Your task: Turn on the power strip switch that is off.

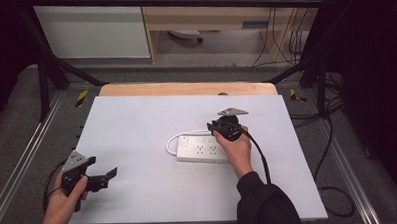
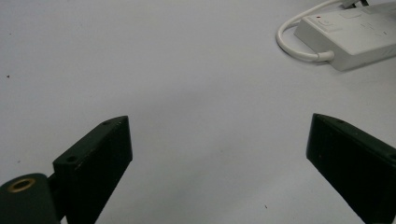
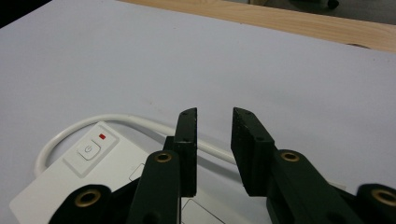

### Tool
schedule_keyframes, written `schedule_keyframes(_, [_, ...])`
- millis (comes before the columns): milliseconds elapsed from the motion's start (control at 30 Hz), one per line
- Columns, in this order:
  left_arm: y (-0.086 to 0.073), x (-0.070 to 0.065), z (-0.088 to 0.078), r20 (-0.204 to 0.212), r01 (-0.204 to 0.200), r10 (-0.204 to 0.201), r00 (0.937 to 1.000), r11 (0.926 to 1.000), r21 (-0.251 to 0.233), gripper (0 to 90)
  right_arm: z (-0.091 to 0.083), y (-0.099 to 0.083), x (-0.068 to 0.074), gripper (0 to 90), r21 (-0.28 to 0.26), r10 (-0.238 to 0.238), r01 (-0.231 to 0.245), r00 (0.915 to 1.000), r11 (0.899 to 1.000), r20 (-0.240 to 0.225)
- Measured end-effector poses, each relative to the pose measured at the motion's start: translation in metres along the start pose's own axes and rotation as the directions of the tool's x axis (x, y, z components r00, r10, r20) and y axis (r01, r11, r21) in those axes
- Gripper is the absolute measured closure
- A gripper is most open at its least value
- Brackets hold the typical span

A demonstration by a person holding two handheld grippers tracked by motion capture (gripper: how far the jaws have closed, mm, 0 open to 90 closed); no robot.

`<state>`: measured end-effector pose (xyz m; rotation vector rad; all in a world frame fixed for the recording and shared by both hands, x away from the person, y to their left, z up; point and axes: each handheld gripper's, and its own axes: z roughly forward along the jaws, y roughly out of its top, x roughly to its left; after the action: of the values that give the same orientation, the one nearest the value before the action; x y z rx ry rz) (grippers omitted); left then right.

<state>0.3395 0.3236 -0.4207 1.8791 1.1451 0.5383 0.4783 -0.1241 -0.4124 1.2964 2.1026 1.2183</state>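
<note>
A white power strip point(image 1: 203, 149) lies near the middle of the white table top point(image 1: 137, 124), its white cable point(image 1: 172, 143) looping round its left end. My right gripper point(image 1: 214, 127) hovers over the strip's far edge; in the right gripper view its jaws stand a narrow gap apart point(image 3: 215, 116) above the cable point(image 3: 93, 123), with nothing between them. The strip's power button point(image 3: 88, 150) and red light point(image 3: 102, 136) lie to the left of the jaws. My left gripper point(image 1: 102, 166) is held near the front left of the table, wide open point(image 2: 219, 140) and empty, with the strip point(image 2: 355, 39) far off.
A wooden strip point(image 1: 185, 88) borders the table's far edge. A black frame point(image 1: 50, 67) and loose cables on the floor point(image 1: 334, 187) surround the table. Bare white surface lies between the left gripper and the power strip.
</note>
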Motion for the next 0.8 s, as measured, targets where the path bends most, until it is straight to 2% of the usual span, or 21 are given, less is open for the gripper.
schedule_keyframes(533, [0.0, -0.001, 0.0, 0.002, -0.004, 0.004, 1.0, 1.0, 0.002, 7.0, 0.006, -0.017, -0.002, 80.4, -0.026, 0.042, -0.042, 0.9991, 0.999, 0.004])
schedule_keyframes(800, [0.0, -0.001, 0.0, 0.0, -0.006, 0.006, 1.0, 1.0, 0.006, 7.0, 0.01, -0.021, 0.0, 82.7, -0.026, 0.035, -0.035, 0.9994, 0.999, 0.001])
